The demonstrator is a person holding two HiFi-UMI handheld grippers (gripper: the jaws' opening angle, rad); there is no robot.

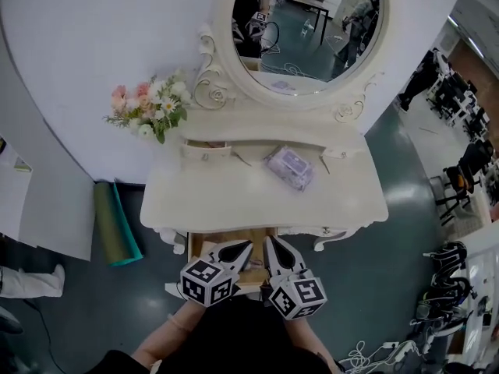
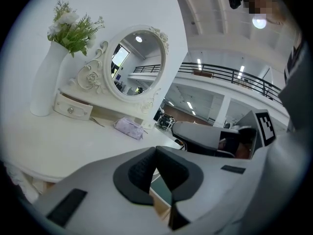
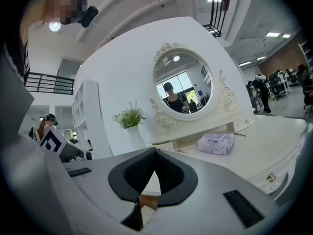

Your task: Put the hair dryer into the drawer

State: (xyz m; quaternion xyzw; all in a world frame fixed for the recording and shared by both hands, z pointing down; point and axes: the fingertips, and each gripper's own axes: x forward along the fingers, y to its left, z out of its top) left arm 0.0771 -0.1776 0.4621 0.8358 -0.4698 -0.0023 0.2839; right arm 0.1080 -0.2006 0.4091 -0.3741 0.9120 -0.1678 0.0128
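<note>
The hair dryer is not showing in any view. The open drawer (image 1: 204,244), wooden inside, is lying under the left gripper (image 1: 236,251) and right gripper (image 1: 278,251). Both are hovering side by side, nearly level, with their ribbed black pads (image 3: 139,173) pressing together on nothing. Beyond them, the carved, glossy white dressing table (image 1: 226,201) is carrying a soft lilac pouch (image 1: 289,167).

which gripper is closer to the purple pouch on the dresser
Right. In the head view the right gripper is below the purple pouch; the left gripper is further left.

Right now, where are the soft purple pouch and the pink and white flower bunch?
Soft purple pouch (image 1: 289,167): head view, its top middle.
Pink and white flower bunch (image 1: 148,107): head view, middle blossoms.
</note>
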